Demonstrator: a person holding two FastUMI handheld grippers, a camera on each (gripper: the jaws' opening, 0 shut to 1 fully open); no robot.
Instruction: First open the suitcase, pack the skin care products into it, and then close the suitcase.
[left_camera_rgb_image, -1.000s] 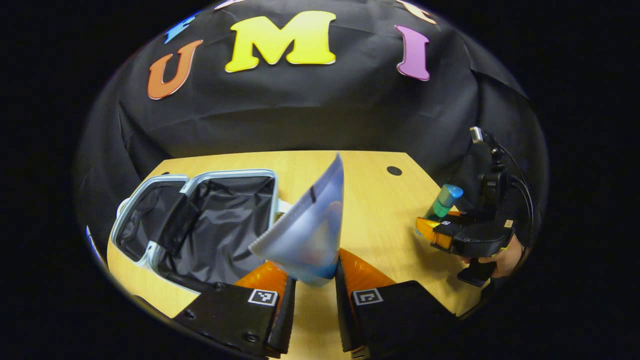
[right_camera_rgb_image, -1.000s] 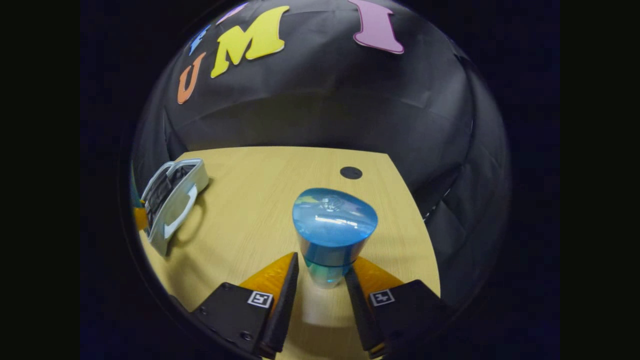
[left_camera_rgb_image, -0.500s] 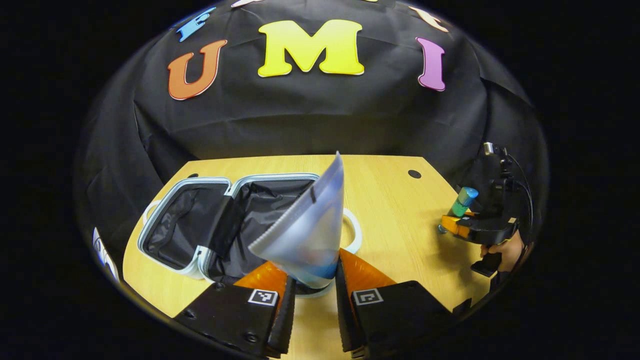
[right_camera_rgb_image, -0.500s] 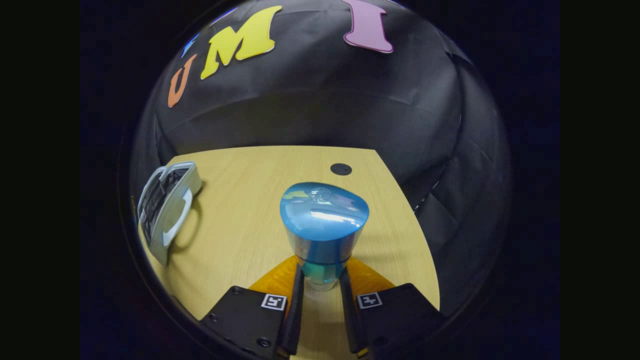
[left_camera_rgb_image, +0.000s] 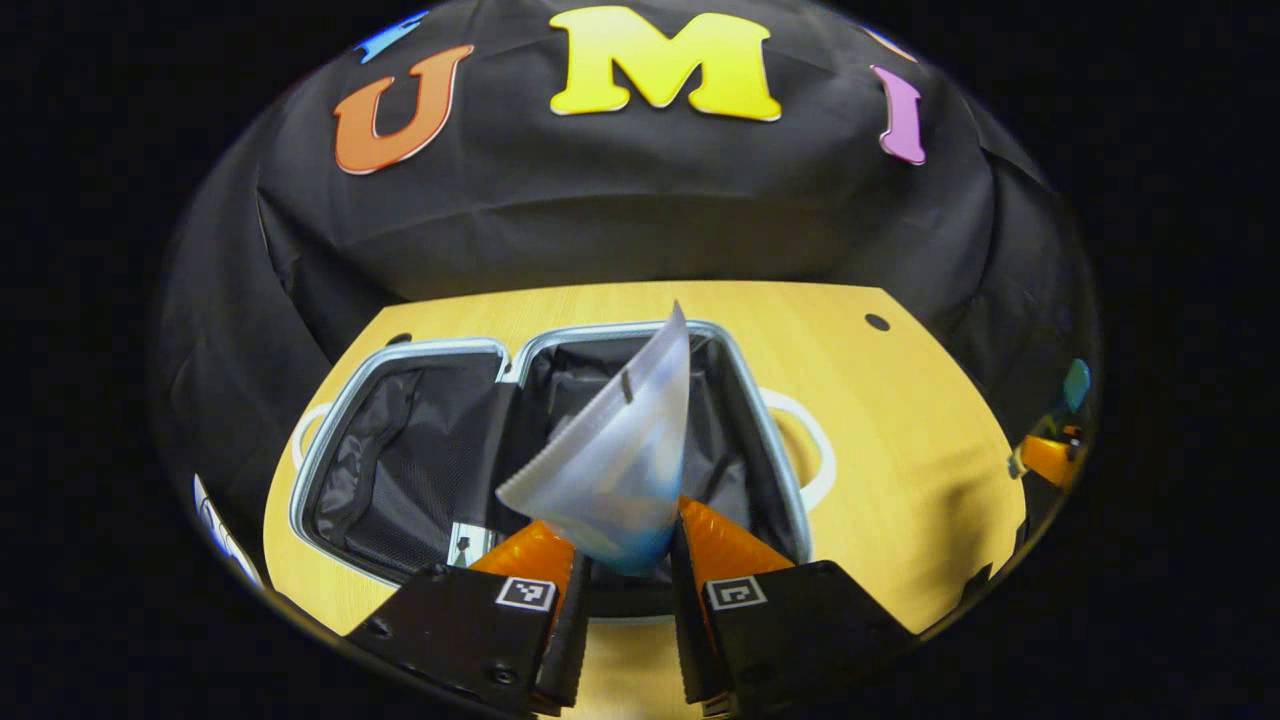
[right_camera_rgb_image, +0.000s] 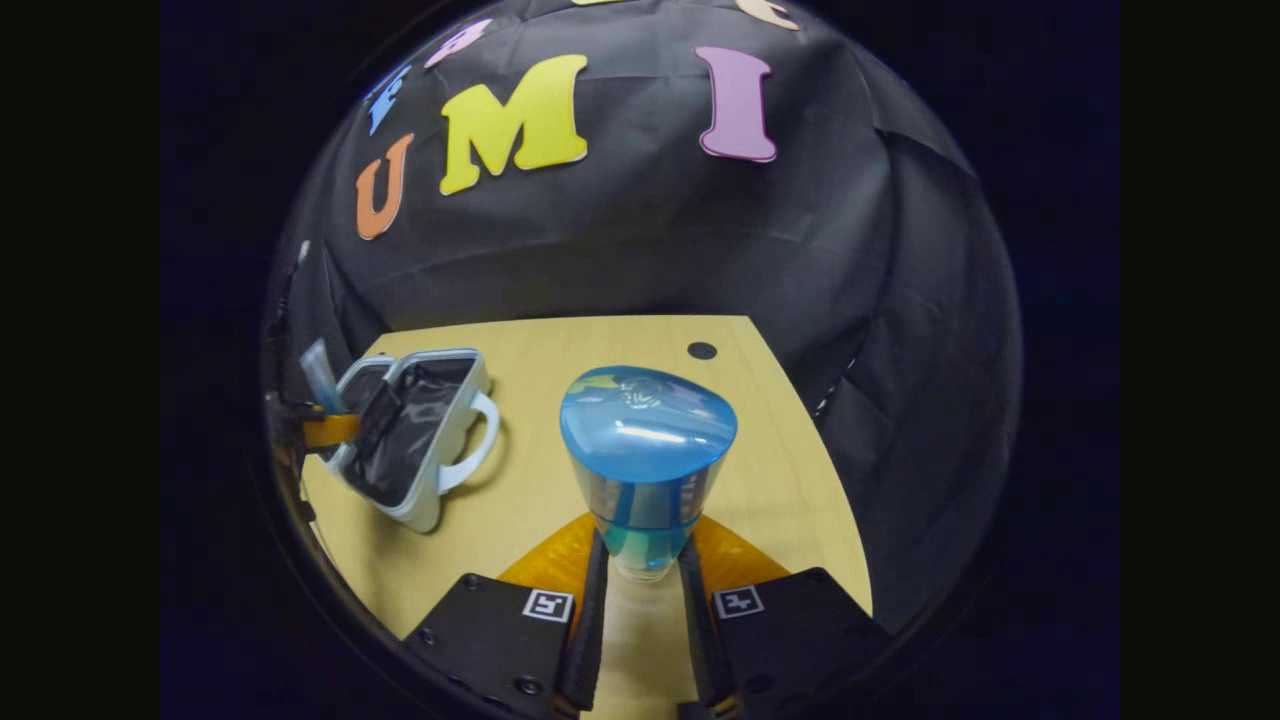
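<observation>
Left gripper and right gripper both clamped, fingers pointing forward

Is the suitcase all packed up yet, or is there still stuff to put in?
Not yet. The suitcase already lies open on the table, and its dark lining looks empty. The left gripper holds a frosted tube right in front of the open case, and the right gripper holds a blue-capped bottle off to the side. Both must go in, then the suitcase needs closing.
</observation>
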